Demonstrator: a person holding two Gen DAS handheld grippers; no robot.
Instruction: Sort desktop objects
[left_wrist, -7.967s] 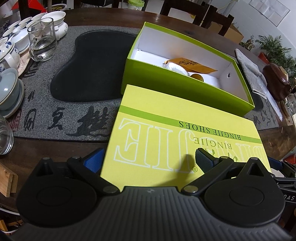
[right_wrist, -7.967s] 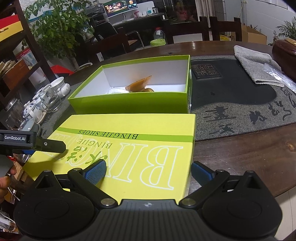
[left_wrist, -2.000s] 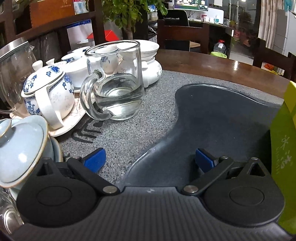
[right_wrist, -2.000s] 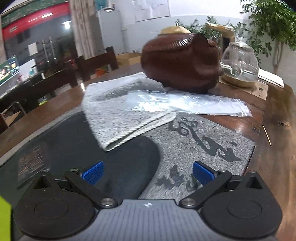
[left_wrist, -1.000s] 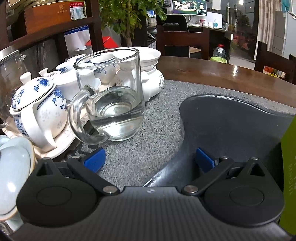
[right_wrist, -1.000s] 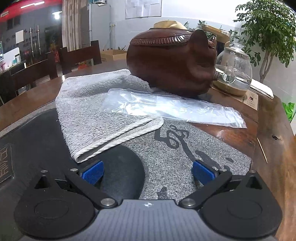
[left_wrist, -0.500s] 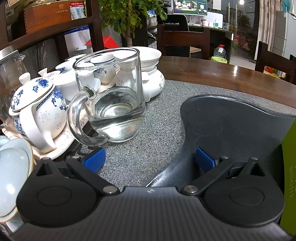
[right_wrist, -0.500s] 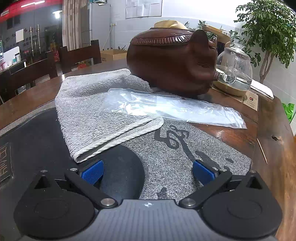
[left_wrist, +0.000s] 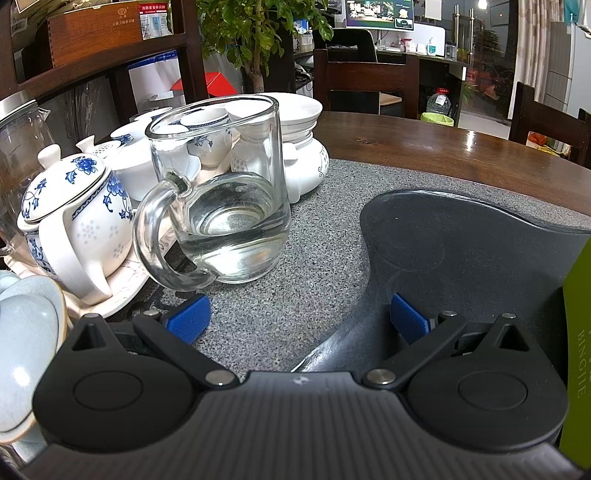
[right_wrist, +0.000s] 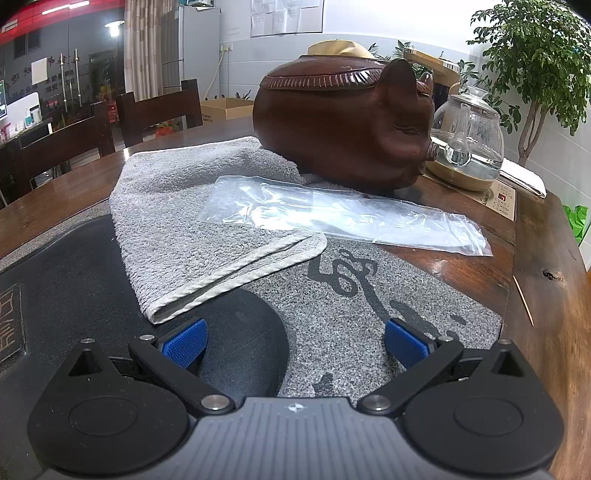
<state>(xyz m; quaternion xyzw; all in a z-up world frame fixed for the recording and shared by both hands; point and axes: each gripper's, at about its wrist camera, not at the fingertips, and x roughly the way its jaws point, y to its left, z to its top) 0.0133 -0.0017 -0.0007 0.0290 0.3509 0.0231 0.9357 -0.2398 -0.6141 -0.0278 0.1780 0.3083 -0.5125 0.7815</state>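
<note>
In the left wrist view a glass pitcher with a little water stands on the grey stone tea tray, its handle toward me. My left gripper is open and empty, just short of it and to its right. In the right wrist view a grey folded towel lies on the tray with a clear zip bag across its far corner. My right gripper is open and empty, just in front of the towel's near edge.
A blue-and-white teapot, white cups and bowls crowd the left. The green shoebox edge is at the right. A brown pig-shaped pot and a glass kettle stand behind the towel. A toothpick lies on the wood.
Over the last second both grippers have hardly moved; the left has edged slightly closer to the glass pitcher. Both stay open.
</note>
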